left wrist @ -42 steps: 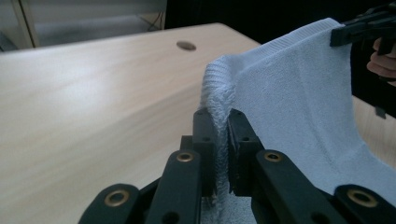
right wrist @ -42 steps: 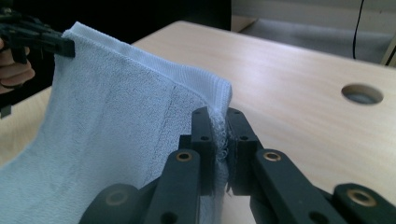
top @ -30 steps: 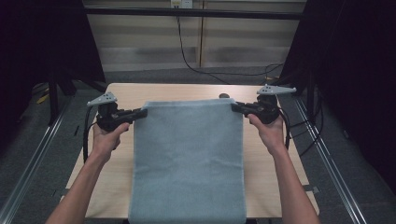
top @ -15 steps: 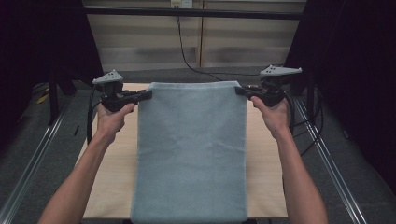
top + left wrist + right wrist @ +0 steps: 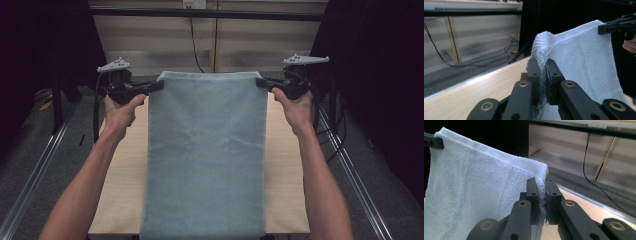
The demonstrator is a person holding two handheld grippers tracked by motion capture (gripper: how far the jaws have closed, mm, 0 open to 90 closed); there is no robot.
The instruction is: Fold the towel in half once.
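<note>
Wooden table (image 5: 285,180) mid-frame, pale blue towel (image 5: 205,150) hangs centre, top corners pinched by left gripper (image 5: 159,85) and right gripper (image 5: 260,82); shallow corner bites, so a jerk could slip one free.

Pale wooden table (image 5: 282,165), black cable (image 5: 194,42) against slatted wall (image 5: 250,45) behind.

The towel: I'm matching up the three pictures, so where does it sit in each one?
High view: the towel hangs down the middle, top corners pinched.
Left gripper view: right half, one corner clamped in the left hand-held gripper.
Right gripper view: left half, a corner clamped in the right hand-held gripper.
Shared landmark: the pale wooden table under it.
</note>
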